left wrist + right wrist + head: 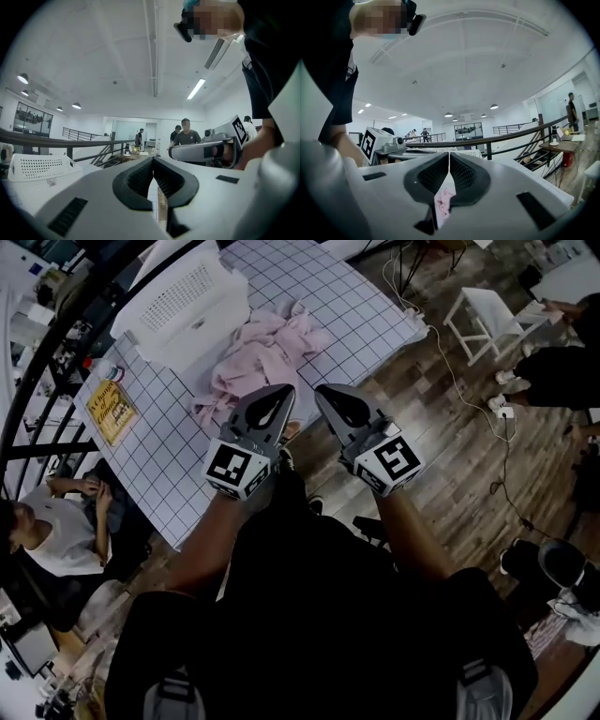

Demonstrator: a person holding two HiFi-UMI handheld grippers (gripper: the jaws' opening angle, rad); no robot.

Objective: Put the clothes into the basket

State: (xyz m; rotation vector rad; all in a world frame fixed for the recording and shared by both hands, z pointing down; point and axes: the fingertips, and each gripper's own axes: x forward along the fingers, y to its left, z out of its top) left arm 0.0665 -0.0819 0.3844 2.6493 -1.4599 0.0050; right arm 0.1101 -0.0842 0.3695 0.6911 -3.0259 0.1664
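Two tongs: left gripper and right gripper both closed, empty; one pink clothes heap; one white basket.

Left gripper, fingers together; basket leftward

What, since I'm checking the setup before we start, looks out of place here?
The pink clothes lie in a crumpled heap on the table beside the white basket, not inside it. A white cord trails loose across the floor.
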